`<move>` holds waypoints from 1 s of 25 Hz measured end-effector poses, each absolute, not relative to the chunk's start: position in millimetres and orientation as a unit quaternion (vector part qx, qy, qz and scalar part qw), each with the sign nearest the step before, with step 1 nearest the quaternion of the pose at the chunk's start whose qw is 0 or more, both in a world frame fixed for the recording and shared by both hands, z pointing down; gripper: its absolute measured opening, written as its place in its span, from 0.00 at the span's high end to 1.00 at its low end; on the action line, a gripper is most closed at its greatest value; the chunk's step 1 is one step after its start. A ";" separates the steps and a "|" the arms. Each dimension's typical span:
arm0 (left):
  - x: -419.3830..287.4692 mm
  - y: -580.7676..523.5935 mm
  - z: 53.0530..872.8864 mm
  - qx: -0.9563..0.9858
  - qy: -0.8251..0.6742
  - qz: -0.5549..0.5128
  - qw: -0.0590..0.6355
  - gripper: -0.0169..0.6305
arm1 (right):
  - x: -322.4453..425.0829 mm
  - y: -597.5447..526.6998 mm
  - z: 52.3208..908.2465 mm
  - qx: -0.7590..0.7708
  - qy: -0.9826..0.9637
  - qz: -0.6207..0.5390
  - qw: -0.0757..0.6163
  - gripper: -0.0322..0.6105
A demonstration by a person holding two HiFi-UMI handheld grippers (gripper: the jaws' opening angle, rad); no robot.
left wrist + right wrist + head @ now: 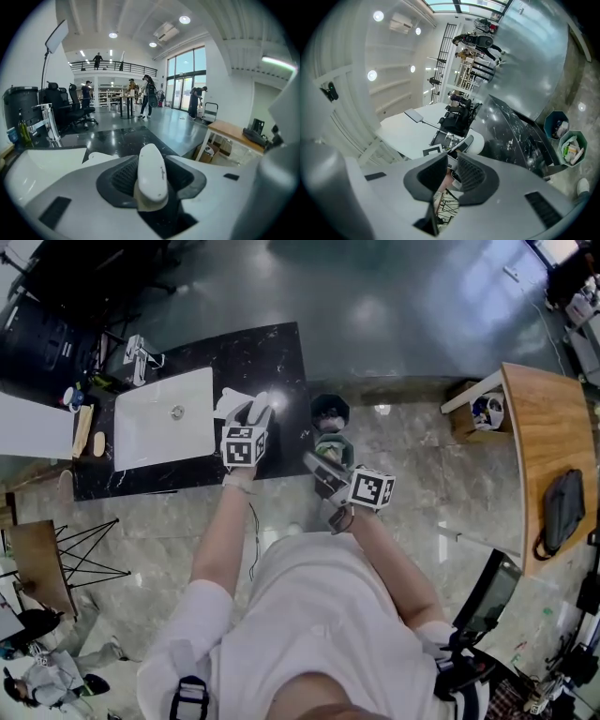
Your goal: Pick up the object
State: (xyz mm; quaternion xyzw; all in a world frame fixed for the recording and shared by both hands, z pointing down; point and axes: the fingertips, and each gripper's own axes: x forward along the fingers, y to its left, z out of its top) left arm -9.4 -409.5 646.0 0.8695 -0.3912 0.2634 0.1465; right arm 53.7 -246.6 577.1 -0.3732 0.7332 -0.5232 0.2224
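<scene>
A smooth white oval object (pixel 151 174) with a beige underside stands on edge between the dark ribbed pads (pixel 123 174) of my left gripper (pixel 151 161), which is shut on it. This gripper (pixel 255 411) hovers over the right part of the black marble counter (pixel 277 352), beside the white sink (pixel 164 418). The object is too small to make out in the head view. My right gripper (pixel 314 460) hangs off the counter's right front corner. Its jaws (pixel 450 164) stand a little apart with nothing between them.
A faucet (pixel 138 357) stands behind the sink, and a white sheet (pixel 228 401) lies on the counter near my left gripper. Two small bins (pixel 330 412) (pixel 335 448) sit on the floor right of the counter. A wooden desk (pixel 553 418) carries a black bag (pixel 562 507).
</scene>
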 end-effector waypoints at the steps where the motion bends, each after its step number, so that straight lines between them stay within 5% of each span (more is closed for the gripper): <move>1: -11.7 -407.0 641.6 0.871 -0.393 0.250 0.159 0.70 | 51.6 -245.5 576.8 -0.371 0.734 -0.524 0.222 0.87; 25: -100.4 -349.7 513.8 0.842 -0.389 -0.140 0.346 0.70 | 7.7 -253.3 546.6 -0.327 0.771 -0.499 0.223 0.87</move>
